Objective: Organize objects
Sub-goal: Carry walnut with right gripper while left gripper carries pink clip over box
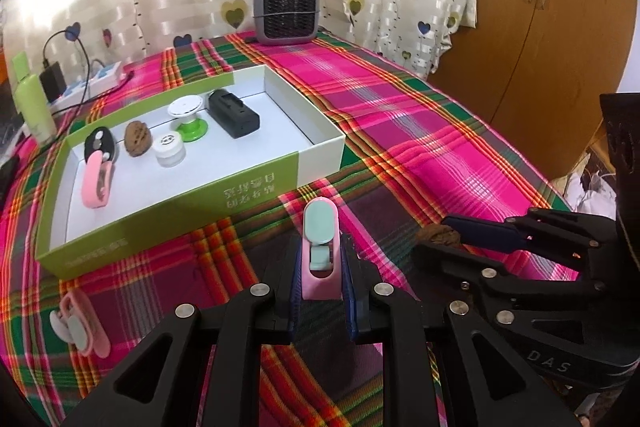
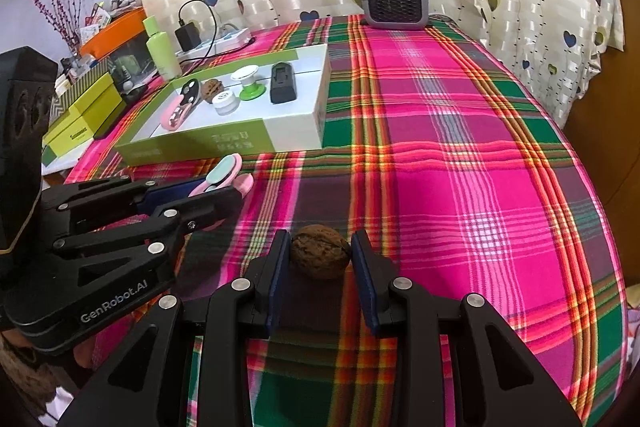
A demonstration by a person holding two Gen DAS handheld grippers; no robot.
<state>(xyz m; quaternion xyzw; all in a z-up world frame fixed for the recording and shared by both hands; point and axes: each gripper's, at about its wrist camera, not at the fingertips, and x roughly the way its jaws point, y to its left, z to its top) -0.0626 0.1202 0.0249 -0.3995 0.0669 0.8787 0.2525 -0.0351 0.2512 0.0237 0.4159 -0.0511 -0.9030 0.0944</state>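
My left gripper [image 1: 322, 251] is shut on a pink and mint clip [image 1: 320, 251] and holds it just above the plaid cloth, in front of the green and white box [image 1: 192, 195]. It also shows in the right wrist view [image 2: 224, 175]. My right gripper [image 2: 320, 259] has its pads on both sides of a walnut [image 2: 320, 251] on the cloth; in the left wrist view the walnut [image 1: 440, 237] sits between its fingers. The box holds a pink clip [image 1: 96, 183], a black key fob [image 1: 100, 143], a second walnut [image 1: 138, 139], a white jar [image 1: 170, 149], a green and white holder [image 1: 188, 119] and a black charger [image 1: 234, 113].
Another pink clip [image 1: 82, 327] lies on the cloth at front left. A grey heater [image 1: 286, 11] stands at the back by the curtain. A green bottle [image 1: 34, 103], a power strip [image 1: 96, 79] and stacked boxes [image 2: 88, 111] sit at the left. A wooden wardrobe [image 1: 540, 27] stands right.
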